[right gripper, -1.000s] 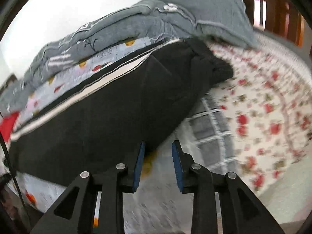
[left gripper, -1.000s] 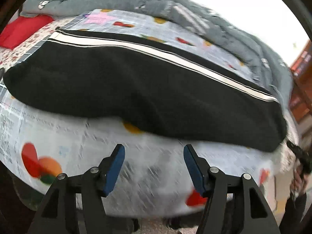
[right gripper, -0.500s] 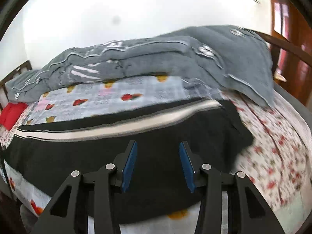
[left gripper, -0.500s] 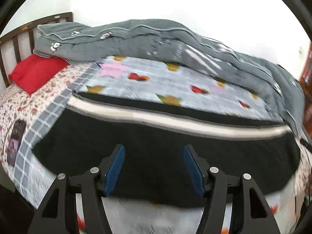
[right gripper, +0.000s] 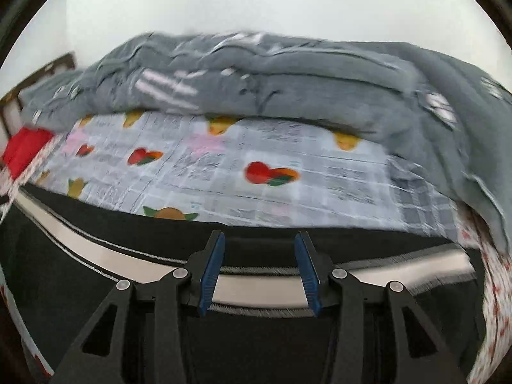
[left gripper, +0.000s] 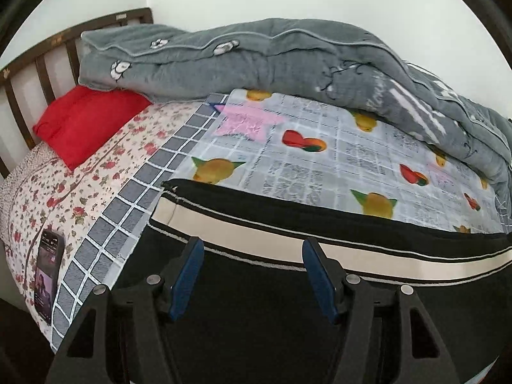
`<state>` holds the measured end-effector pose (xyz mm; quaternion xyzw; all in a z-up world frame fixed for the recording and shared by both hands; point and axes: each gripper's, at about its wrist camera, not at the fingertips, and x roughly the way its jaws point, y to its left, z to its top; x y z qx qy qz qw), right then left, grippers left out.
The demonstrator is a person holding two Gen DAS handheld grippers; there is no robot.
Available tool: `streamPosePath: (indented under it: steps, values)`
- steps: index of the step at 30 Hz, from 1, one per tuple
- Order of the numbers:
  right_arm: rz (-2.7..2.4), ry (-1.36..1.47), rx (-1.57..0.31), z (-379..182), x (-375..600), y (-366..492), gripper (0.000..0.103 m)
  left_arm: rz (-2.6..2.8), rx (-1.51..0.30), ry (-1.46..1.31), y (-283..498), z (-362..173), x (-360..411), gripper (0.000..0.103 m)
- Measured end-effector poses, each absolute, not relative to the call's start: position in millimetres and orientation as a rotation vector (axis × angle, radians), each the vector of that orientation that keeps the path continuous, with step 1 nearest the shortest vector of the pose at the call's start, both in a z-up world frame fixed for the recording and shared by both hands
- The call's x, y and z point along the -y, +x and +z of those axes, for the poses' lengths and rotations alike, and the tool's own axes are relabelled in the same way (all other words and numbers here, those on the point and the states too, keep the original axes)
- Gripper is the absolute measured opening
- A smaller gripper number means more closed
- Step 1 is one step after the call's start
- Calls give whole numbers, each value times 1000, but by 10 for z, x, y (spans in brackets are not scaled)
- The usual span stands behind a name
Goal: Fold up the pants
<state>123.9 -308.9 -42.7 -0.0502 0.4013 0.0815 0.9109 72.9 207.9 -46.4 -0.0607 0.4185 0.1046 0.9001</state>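
Black pants (left gripper: pixel 288 304) with a cream side stripe (left gripper: pixel 256 233) are laid lengthwise along the near side of the bed (left gripper: pixel 96 166), apparently already doubled leg on leg, so the lengthwise fold is judged done and the crosswise folds are judged left. Both grippers are held over the pants: the left gripper (left gripper: pixel 251 276) is spread wide and nothing is gripped; the right gripper (right gripper: pixel 258 273) is likewise parted and empty. Beyond the pants, open patterned sheet (left gripper: pixel 320 160) is offered up to the grey quilt (left gripper: pixel 256 57). Left of the pants, a phone (left gripper: pixel 48 275) and red pillow (left gripper: pixel 86 121) are kept well apart. Near the right gripper, blur hides fine detail.
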Motion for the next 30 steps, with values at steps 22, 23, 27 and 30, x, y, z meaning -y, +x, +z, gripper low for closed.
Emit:
streamPosePath:
  steps: [22, 23, 27, 30]
  values:
    - [299, -353, -952, -1139, 2591, 1647, 1, 330, -991, -146, 1510, -1038, -2891, 29]
    - [321, -354, -964, -1144, 2569, 1639, 0, 327, -979, -149, 1485, -1034, -2891, 28]
    - [312, -419, -934, -1130, 2468, 1562, 0, 291, -893, -139, 1344, -876, -2848, 22]
    - [329, -334, -878, -977, 2553, 1532, 0, 266, -847, -233, 1303, -779, -2988, 22]
